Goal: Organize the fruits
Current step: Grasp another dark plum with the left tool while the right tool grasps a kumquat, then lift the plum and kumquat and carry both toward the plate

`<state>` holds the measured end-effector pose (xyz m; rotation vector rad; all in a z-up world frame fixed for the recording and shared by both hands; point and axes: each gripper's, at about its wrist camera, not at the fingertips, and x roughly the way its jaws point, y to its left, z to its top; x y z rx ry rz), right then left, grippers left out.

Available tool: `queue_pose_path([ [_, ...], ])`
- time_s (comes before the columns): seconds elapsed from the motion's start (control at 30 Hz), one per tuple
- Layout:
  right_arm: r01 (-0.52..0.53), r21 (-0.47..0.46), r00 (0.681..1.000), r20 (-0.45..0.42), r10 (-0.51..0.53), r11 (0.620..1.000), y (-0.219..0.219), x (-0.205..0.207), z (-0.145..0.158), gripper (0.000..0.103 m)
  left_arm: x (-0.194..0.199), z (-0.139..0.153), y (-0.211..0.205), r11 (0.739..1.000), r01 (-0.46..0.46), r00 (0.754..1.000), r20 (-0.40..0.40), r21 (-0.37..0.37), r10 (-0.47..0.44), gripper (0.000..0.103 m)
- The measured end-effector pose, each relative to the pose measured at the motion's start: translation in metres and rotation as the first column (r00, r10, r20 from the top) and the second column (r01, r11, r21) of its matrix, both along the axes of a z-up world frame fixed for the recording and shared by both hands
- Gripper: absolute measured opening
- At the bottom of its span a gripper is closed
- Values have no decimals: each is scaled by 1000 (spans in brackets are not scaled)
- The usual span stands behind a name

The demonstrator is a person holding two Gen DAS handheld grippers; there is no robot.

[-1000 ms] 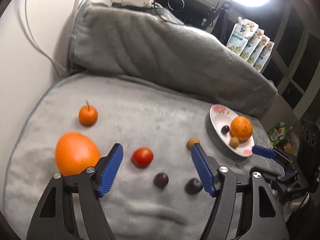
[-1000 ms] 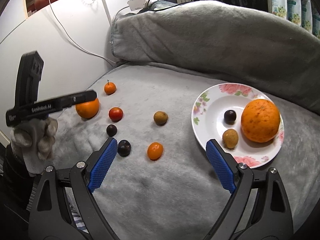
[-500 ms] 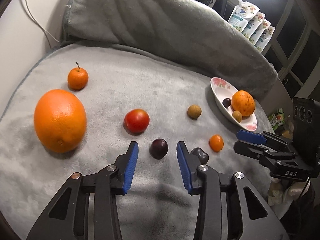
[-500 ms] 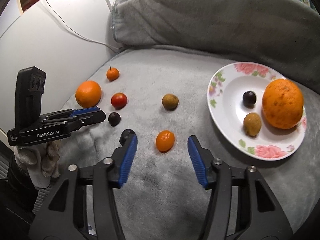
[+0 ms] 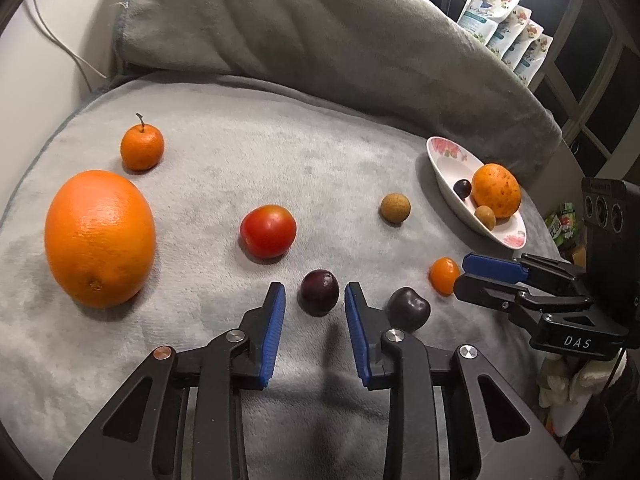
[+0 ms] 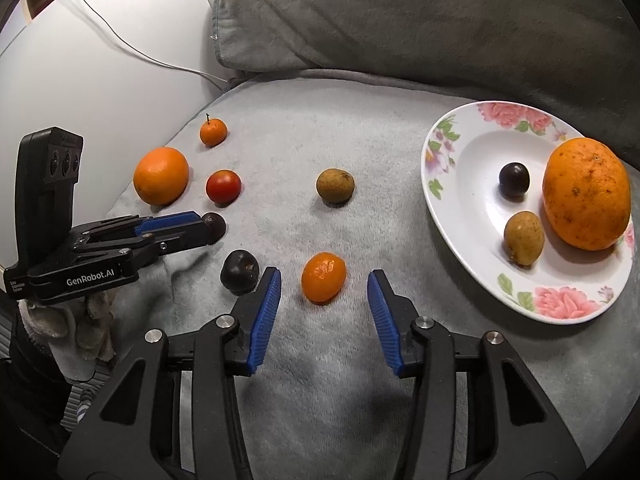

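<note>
our left gripper low over blanket, fingers apart flanking dark plum, our right gripper apart around small orange fruit, plate right, near blanket edge

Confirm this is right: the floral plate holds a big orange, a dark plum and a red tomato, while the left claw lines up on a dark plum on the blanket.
One detail is wrong. Besides the big orange and dark plum, the floral plate holds a small brown fruit, not a tomato; the right wrist view shows it. The red tomato lies on the blanket. The left claw does line up on a plum.
</note>
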<state>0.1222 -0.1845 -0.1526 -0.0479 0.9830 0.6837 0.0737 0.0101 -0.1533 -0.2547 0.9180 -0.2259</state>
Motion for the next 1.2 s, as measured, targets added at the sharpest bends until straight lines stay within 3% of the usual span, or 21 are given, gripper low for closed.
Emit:
queue_pose_path([
  [0.43, -18, -39, 1000, -12, 18, 999, 11, 4, -9, 36, 7, -5, -4, 1000, 15, 1000, -8, 22, -15, 21],
  [0.57, -11, -47, 1000, -12, 10, 999, 13, 6, -12, 27, 7, -6, -4, 1000, 17, 1000, -9, 16, -17, 19],
  [0.83, 5, -34, 1000, -5, -5, 999, 10, 5, -11, 26, 6, -5, 0, 1000, 3, 1000, -8, -19, -3, 19],
  [1.2, 65, 37, 997, 48, -66, 997, -16, -8, 17, 25, 2, 14, 3, 998, -3, 999, 34, -63, 6, 19],
])
